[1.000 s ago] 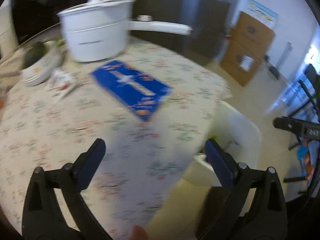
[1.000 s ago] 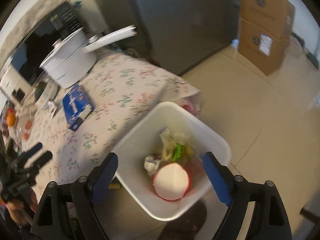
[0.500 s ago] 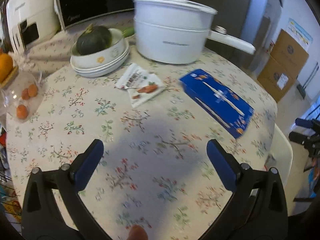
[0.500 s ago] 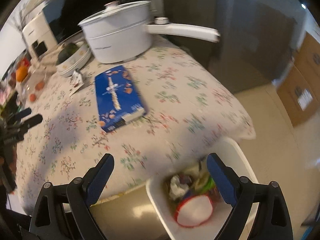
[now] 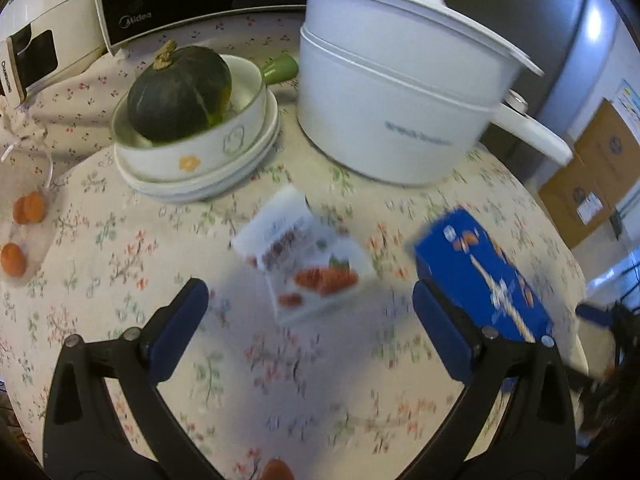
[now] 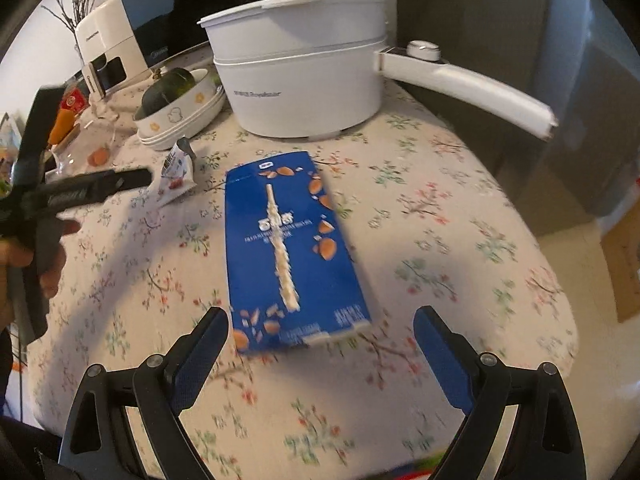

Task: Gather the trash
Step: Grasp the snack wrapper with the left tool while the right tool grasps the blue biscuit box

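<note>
While both hand-held grippers gape: blue box (image 6: 290, 256), white wrapper (image 5: 306, 266), untouched.

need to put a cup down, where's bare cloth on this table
Bare cloth lies near the table edge, between the blue box and the left gripper, and right of the box. It is crowded at the back around the pot, bowls and snack wrapper.

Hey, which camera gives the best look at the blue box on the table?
The right wrist view: the blue box lies whole and nearly centred, just ahead of the open right gripper, its top face readable despite some blur. In the left wrist view the same box sits off to the right, blurred, partly hidden behind a finger of the left gripper.
</note>
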Available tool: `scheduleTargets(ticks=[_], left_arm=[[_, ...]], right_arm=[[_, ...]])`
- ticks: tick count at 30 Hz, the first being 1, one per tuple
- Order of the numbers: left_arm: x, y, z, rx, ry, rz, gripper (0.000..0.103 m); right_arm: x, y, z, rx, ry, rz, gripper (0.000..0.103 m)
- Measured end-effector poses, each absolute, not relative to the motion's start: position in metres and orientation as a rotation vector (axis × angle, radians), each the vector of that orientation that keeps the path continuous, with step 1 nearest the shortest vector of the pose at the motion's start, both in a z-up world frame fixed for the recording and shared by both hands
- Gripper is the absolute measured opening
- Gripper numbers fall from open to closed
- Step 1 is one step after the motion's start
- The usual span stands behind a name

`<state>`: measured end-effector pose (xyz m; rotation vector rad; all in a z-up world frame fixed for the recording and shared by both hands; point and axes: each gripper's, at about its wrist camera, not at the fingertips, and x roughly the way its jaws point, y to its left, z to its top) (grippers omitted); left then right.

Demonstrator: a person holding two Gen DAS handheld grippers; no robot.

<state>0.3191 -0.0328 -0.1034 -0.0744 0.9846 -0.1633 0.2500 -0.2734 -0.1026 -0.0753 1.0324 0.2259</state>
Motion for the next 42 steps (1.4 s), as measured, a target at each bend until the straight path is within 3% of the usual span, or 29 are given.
scheduleTargets(ticks=[7, 13, 14, 16, 18, 21, 30, 32, 42], left_arm=[[0.348, -0.041, -0.122, -0.041, 1.024, -0.088, 0.099], [0.347, -0.029, -0.157, -0.076, 1.090, -0.091, 0.071], [0.345, -0.027, -0.158, -0.092, 1.081, -0.104, 0.067], [0.340, -0.022, -0.158, -0.116, 1.067, -0.127, 0.052], [0.335, -0.019, -0.156, -0.109, 1.064, -0.130, 0.028], [0.325, -0.010, -0.152, -0.124, 1.053, -0.153, 0.016], [0.272, 0.008, -0.132, -0.168, 1.001, -0.183, 0.011], [0.269, 0.015, -0.127, -0.187, 0.997, -0.191, 0.011], [0.210, 0.023, -0.105, -0.241, 1.001, -0.183, 0.010]], right_arm=[[0.267, -0.261, -0.115, -0.092, 1.037, 0.267, 0.097], [0.272, -0.253, -0.135, -0.161, 1.063, 0.253, 0.097], [0.271, -0.253, -0.137, -0.153, 1.059, 0.260, 0.102], [0.272, -0.253, -0.141, -0.132, 1.065, 0.264, 0.103], [0.275, -0.251, -0.148, -0.128, 1.093, 0.256, 0.103], [0.276, -0.242, -0.159, -0.184, 1.111, 0.240, 0.103], [0.273, -0.223, -0.156, -0.213, 1.081, 0.218, 0.102], [0.268, -0.220, -0.151, -0.206, 1.071, 0.214, 0.094], [0.217, -0.213, -0.113, -0.212, 1.024, 0.221, 0.094]])
